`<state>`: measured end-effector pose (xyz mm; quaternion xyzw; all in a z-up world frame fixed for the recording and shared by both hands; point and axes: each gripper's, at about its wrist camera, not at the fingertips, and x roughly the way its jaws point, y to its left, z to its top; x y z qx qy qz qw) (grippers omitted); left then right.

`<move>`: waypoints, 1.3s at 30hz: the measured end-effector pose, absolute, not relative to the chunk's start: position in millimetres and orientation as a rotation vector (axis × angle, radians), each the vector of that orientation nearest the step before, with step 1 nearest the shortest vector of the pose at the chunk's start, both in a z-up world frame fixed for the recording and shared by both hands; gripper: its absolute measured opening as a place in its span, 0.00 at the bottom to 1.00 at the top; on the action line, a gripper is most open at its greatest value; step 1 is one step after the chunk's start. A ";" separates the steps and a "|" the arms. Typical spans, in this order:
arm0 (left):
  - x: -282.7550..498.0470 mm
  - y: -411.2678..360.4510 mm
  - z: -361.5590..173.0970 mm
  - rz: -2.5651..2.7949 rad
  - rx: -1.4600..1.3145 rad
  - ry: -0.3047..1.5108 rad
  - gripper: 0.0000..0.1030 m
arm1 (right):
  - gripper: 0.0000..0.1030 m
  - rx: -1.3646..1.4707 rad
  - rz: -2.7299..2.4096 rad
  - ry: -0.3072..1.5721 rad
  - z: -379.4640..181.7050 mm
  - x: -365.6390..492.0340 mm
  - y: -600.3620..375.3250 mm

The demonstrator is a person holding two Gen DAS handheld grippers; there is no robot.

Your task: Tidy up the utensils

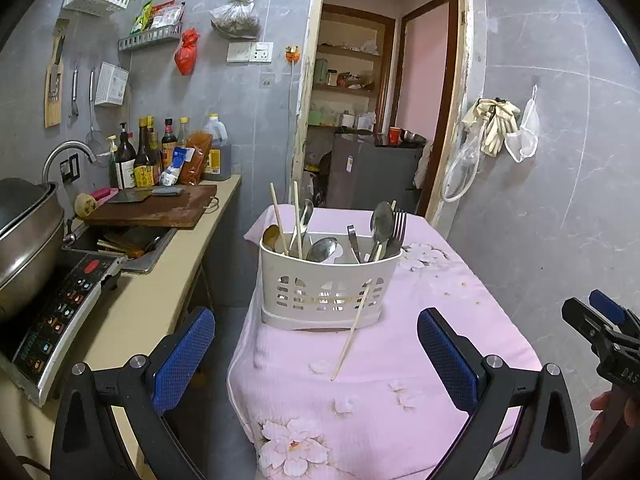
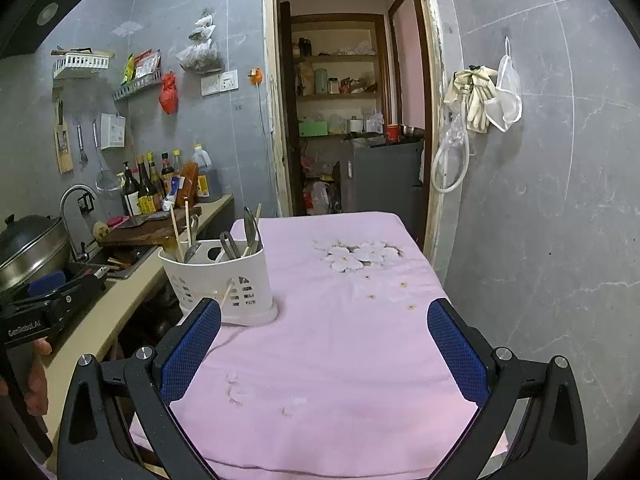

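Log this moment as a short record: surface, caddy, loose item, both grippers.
surface: table under a pink floral cloth
caddy: white slotted caddy upright on the cloth, holding spoons, a fork and two chopsticks
loose item: one chopstick outside, tip on the cloth, leaning on the caddy's front
left gripper: open, empty, facing the caddy
right gripper: open, empty, over the cloth right of the caddy

"GenRobot.AI" on the left tongs' body; "DAS" on the right tongs.
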<state>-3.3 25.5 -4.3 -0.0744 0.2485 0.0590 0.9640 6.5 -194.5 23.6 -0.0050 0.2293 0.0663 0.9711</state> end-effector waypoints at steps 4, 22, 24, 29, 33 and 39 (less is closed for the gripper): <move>-5.6 24.1 -3.3 0.122 -0.143 0.485 0.99 | 0.99 -0.007 0.130 0.455 26.3 6.8 -196.2; -4.8 19.3 -2.0 0.103 -0.157 0.471 0.99 | 0.99 -0.012 0.119 0.451 29.0 9.4 -203.1; -4.6 18.8 -1.9 0.102 -0.157 0.471 0.99 | 0.99 -0.013 0.118 0.451 29.2 9.5 -204.8; -4.7 18.9 -2.0 0.104 -0.156 0.471 0.99 | 0.99 -0.013 0.119 0.451 29.0 9.0 -205.4; -4.5 18.3 -2.0 0.103 -0.157 0.471 0.99 | 0.99 -0.012 0.119 0.451 28.9 8.7 -204.7; -4.7 18.2 -2.0 0.104 -0.156 0.471 0.99 | 0.99 -0.013 0.119 0.452 28.4 7.9 -203.9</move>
